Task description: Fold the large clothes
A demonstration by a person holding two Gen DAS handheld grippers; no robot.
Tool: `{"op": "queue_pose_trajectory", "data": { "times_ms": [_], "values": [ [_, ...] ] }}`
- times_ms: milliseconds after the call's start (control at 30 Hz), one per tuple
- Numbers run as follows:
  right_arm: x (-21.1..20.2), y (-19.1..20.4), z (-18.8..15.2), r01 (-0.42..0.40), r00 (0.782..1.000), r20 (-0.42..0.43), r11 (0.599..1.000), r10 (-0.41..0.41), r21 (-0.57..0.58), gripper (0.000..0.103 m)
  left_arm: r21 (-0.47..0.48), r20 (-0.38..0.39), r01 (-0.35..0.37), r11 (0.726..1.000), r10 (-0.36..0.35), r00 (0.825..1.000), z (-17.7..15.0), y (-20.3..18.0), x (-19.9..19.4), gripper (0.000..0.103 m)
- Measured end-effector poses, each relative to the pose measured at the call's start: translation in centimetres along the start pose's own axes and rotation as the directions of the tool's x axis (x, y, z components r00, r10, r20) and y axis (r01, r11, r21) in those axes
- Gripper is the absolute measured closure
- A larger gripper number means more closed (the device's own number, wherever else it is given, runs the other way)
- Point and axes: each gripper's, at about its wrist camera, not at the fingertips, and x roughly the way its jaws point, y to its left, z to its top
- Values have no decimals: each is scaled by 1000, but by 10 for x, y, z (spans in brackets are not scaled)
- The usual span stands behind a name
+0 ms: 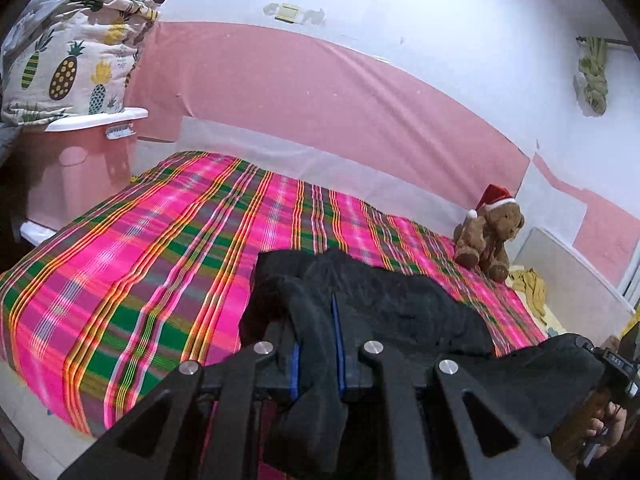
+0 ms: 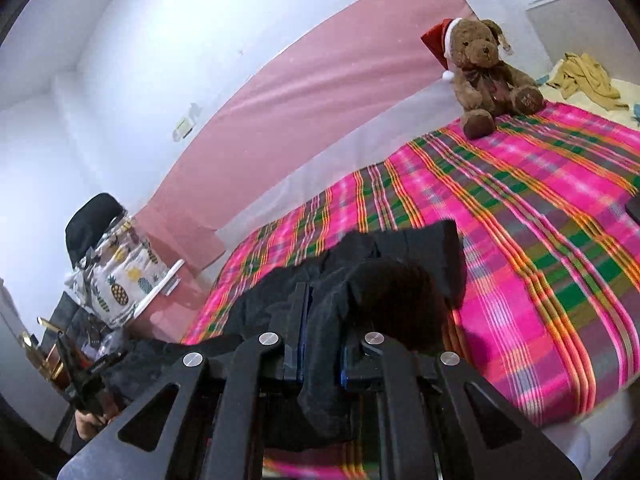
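A black garment [image 1: 372, 300] lies bunched on the near part of a bed with a pink, green and orange plaid cover [image 1: 152, 248]. My left gripper [image 1: 316, 320] is shut on a fold of this garment, which hangs down between its fingers. In the right wrist view the same black garment [image 2: 360, 272] is bunched over the plaid cover [image 2: 520, 220], and my right gripper [image 2: 322, 320] is shut on another fold of it. Both hold the cloth a little above the bed. The right gripper also shows at the lower right of the left wrist view [image 1: 612, 364].
A brown teddy bear with a Santa hat [image 1: 490, 236] sits at the bed's far right corner, also in the right wrist view [image 2: 488, 76]. A pineapple-print bundle [image 1: 68, 64] rests on a pink stand at the left. Yellow cloth [image 2: 584, 76] lies beyond the bear. A pink and white wall runs behind.
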Motion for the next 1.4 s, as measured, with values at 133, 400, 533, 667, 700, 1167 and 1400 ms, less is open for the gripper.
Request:
{"op": "queue_pose_trajectory", "data": {
  "times_ms": [133, 400, 533, 667, 700, 1167, 1400],
  "values": [
    [29, 1, 30, 17, 1000, 10, 1000, -17, -15, 92, -9, 5, 5, 1000, -5, 1000, 29, -3, 33, 90],
    [139, -19, 96, 120, 991, -58, 993, -120, -3, 92, 3, -61, -43, 999, 43, 997, 88, -8, 154, 89],
    [208, -48, 101, 203, 968, -154, 979, -199, 13, 91, 11, -158, -99, 995, 100, 982, 89, 3, 234, 89],
    [270, -81, 85, 279, 927, -265, 960, -266, 13, 90, 0, -273, -144, 990, 138, 952, 59, 23, 302, 88],
    [282, -91, 78, 288, 920, -283, 957, -270, 23, 90, -5, -284, -147, 989, 140, 948, 50, 27, 313, 87],
    [273, -86, 90, 170, 961, -236, 982, -146, 87, 54, -153, -217, -25, 988, -9, 976, 82, 36, 293, 58],
    [261, -73, 107, 156, 975, -178, 982, -135, 110, 39, -149, -113, -62, 987, 46, 993, 112, 34, 269, 41]
  ]
}}
